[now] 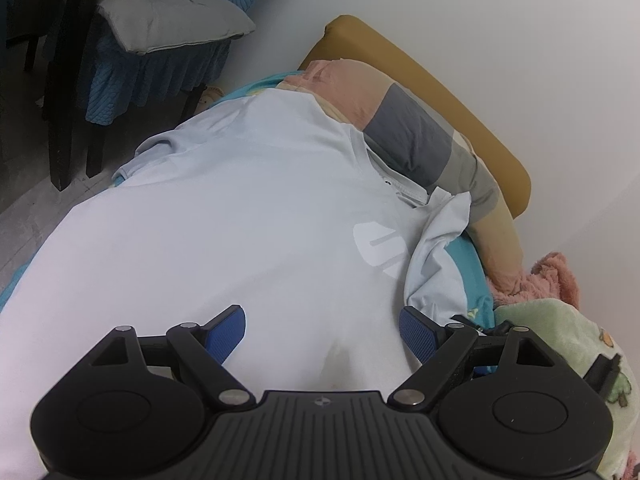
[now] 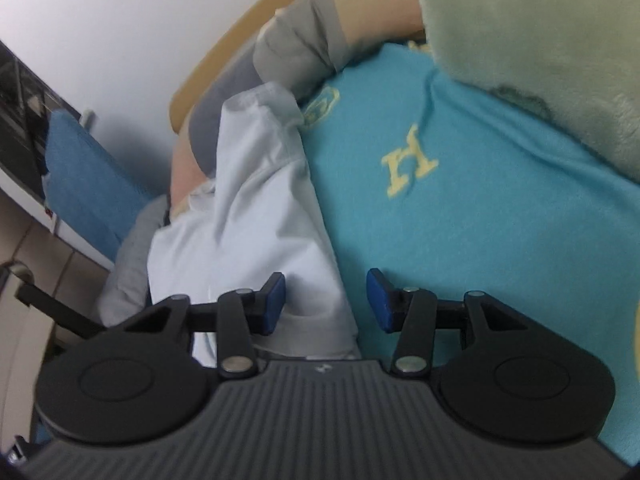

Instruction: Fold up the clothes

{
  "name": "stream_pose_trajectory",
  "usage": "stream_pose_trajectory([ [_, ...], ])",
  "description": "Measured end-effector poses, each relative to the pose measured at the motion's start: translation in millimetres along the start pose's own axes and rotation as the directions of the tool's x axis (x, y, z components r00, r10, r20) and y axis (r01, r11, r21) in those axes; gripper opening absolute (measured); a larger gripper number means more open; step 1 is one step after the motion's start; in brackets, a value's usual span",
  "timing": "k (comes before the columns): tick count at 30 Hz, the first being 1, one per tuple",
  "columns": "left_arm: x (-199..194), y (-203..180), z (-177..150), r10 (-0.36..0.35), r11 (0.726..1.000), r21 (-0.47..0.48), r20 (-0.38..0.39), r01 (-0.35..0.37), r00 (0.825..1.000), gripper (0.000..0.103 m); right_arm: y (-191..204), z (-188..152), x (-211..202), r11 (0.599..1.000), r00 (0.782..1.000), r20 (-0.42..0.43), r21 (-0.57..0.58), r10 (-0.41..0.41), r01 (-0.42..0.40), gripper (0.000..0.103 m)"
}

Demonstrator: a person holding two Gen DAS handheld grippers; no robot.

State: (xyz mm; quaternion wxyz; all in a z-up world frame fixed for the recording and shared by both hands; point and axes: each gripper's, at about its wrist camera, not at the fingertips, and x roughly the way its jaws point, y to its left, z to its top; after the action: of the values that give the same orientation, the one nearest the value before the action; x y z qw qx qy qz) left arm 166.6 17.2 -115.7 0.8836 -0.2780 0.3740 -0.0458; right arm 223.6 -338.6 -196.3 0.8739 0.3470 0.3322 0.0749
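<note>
A pale blue T-shirt (image 1: pixel 240 220) with a white logo lies spread flat on a bed, collar toward the far end. Its right sleeve (image 1: pixel 436 248) is folded in and rumpled. My left gripper (image 1: pixel 322 332) is open just above the shirt's lower middle, its blue pads on either side of plain cloth. In the right wrist view the same sleeve (image 2: pixel 256 200) lies bunched on a turquoise blanket (image 2: pixel 460 232). My right gripper (image 2: pixel 326 300) is open over the sleeve's edge, left pad on the cloth, right pad over the blanket.
A pillow with pink, grey and beige panels (image 1: pixel 400 128) leans on a mustard headboard (image 1: pixel 460 92). A green fleece blanket (image 1: pixel 560 344) and a pink fluffy item (image 1: pixel 548 276) lie at the right. A chair with blue cover and grey cushion (image 1: pixel 160 20) stands beside the bed.
</note>
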Motion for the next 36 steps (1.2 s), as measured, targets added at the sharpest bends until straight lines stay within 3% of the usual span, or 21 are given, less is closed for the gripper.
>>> stream_pose_trajectory([
  [1, 1, 0, 0, 0.000, 1.000, 0.001, 0.001, 0.000, 1.000, 0.086, 3, 1, -1, 1.000, 1.000, -0.009, -0.007, 0.020, -0.020, 0.047],
  [4, 2, -1, 0, -0.001, 1.000, 0.012, 0.002, 0.001, 1.000, 0.086, 15, 3, -7, 0.998, 0.999, 0.003, -0.042, 0.051, -0.051, 0.007],
  [7, 4, -2, 0, -0.002, 1.000, 0.017, -0.003, 0.002, 1.000, 0.086, 40, 14, -24, 0.981, 0.996, 0.086, -0.191, -0.029, 0.045, 0.005],
  [11, 3, -4, -3, -0.015, 0.999, 0.032, -0.008, 0.015, 1.000, 0.086, 67, 46, -53, 0.921, 0.977, 0.189, -0.353, -0.102, 0.165, 0.005],
  [13, 1, -6, -3, -0.024, 0.999, 0.040, -0.007, 0.024, 1.000, 0.086, 78, 74, -60, 0.864, 0.952, 0.273, -0.438, -0.136, 0.249, 0.005],
  [16, 1, -10, -6, -0.044, 0.997, 0.064, -0.015, 0.045, 0.999, 0.086, 84, 121, -52, 0.734, 0.895, 0.394, -0.541, -0.209, 0.409, 0.005],
  [21, 7, -20, -14, -0.066, 0.988, 0.134, -0.046, 0.072, 0.997, 0.086, 57, 183, -6, 0.526, 0.796, 0.472, -0.599, -0.378, 0.605, 0.005],
  [24, 17, -26, -20, -0.066, 0.981, 0.177, -0.078, 0.079, 0.995, 0.086, 32, 198, 18, 0.470, 0.763, 0.473, -0.603, -0.440, 0.645, 0.005],
  [27, 26, -29, -24, -0.053, 0.974, 0.213, -0.092, 0.072, 0.994, 0.086, 9, 204, 21, 0.572, 0.782, 0.444, -0.534, -0.436, 0.622, 0.007],
  [29, 29, -30, -24, -0.052, 0.971, 0.227, -0.100, 0.074, 0.994, 0.086, -1, 202, 10, 0.690, 0.830, 0.409, -0.473, -0.379, 0.548, 0.008],
  [30, 30, -31, -24, -0.053, 0.970, 0.230, -0.103, 0.075, 0.993, 0.086, 1, 196, 1, 0.714, 0.840, 0.399, -0.457, -0.368, 0.530, 0.011],
  [31, 31, -31, -23, -0.053, 0.969, 0.233, -0.105, 0.076, 0.993, 0.086, 3, 189, -9, 0.738, 0.850, 0.390, -0.440, -0.356, 0.511, 0.032],
  [32, 32, -32, -23, -0.053, 0.969, 0.236, -0.107, 0.077, 0.993, 0.085, 6, 183, -18, 0.761, 0.859, 0.380, -0.423, -0.343, 0.492, 0.062],
  [33, 30, -33, -22, -0.044, 0.968, 0.242, -0.093, 0.065, 0.995, 0.085, 8, 176, -27, 0.783, 0.868, 0.371, -0.405, -0.330, 0.471, 0.074],
  [34, 28, -34, -21, -0.039, 0.967, 0.249, -0.077, 0.057, 0.996, 0.085, 11, 169, -38, 0.804, 0.877, 0.360, -0.388, -0.317, 0.450, 0.082],
  [36, 20, -36, -17, -0.040, 0.966, 0.255, -0.055, 0.053, 0.998, 0.085, 21, 149, -65, 0.845, 0.899, 0.326, -0.354, -0.291, 0.402, 0.082],
])
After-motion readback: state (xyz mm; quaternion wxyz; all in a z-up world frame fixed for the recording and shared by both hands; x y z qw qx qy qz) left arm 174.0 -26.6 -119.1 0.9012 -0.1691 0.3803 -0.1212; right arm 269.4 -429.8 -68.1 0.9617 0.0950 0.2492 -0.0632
